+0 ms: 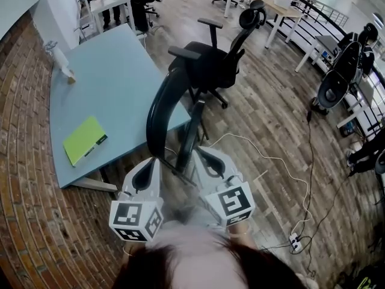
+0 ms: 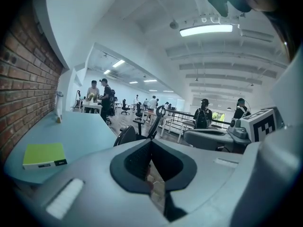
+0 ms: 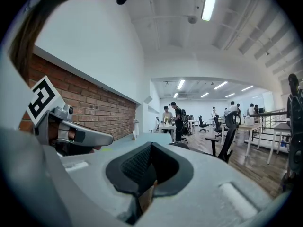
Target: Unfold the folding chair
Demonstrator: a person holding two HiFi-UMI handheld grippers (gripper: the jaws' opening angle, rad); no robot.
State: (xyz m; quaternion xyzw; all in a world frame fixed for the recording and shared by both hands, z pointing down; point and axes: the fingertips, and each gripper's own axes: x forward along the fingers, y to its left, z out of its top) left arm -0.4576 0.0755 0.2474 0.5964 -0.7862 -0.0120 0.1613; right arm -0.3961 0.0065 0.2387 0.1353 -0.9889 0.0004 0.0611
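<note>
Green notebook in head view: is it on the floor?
No, the green notebook lies flat on the blue table.

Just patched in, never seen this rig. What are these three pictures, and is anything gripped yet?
No robot: a person holds a two-jaw gripper in each hand. The head view looks down from the person's head at the left gripper and right gripper; the other two pictures come from cameras riding on each gripper. Both are shut and empty. Just ahead stands the black folding chair, still folded, beside a blue table bearing a green notebook. An office chair stands behind.
</note>
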